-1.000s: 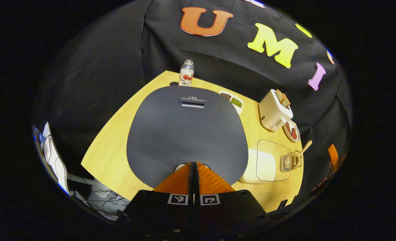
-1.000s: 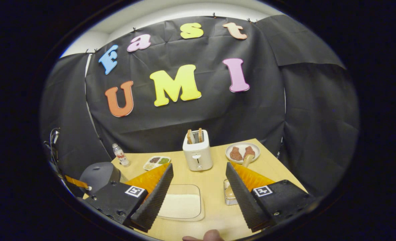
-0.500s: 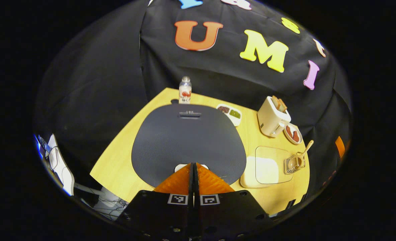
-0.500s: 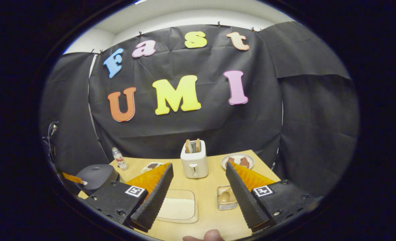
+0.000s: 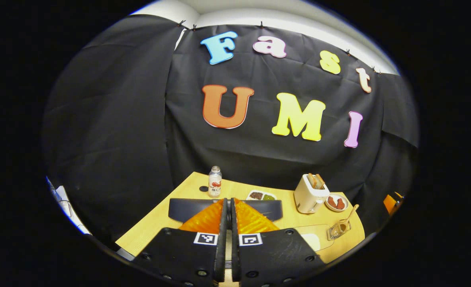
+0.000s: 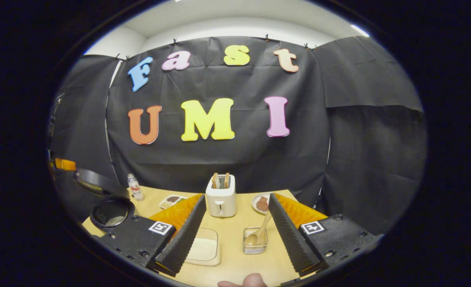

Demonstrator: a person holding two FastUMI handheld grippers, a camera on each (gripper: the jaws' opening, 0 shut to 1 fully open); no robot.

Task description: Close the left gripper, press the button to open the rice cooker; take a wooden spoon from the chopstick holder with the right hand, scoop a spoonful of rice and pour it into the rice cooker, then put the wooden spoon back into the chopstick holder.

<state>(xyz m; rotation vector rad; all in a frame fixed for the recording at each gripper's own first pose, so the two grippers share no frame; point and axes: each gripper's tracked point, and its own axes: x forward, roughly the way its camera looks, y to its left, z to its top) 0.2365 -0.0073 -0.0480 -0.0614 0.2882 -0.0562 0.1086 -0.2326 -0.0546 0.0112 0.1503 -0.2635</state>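
Two grippers are at work, and the rice cooker (image 6: 112, 213) already stands open at about eight o'clock in the right gripper view, its lid (image 6: 96, 182) tipped up and back over the pot. The left gripper (image 5: 228, 217) has its fingers pressed together on nothing, with the dark lid edge just beyond them at twelve o'clock. The right gripper (image 6: 235, 229) has its fingers spread wide and empty, and the wooden spoon (image 6: 259, 233) leans in the chopstick holder (image 6: 254, 241) between them, toward five o'clock of the toaster (image 6: 220, 196). My judgement is that the pick is next. The spoon's handle is thin and tilted toward the right finger, so a closing grip off its line could knock it aside or tip the light holder. The rice tray (image 6: 204, 250) lies just beside the holder at nine o'clock, and a careless approach might bump it.
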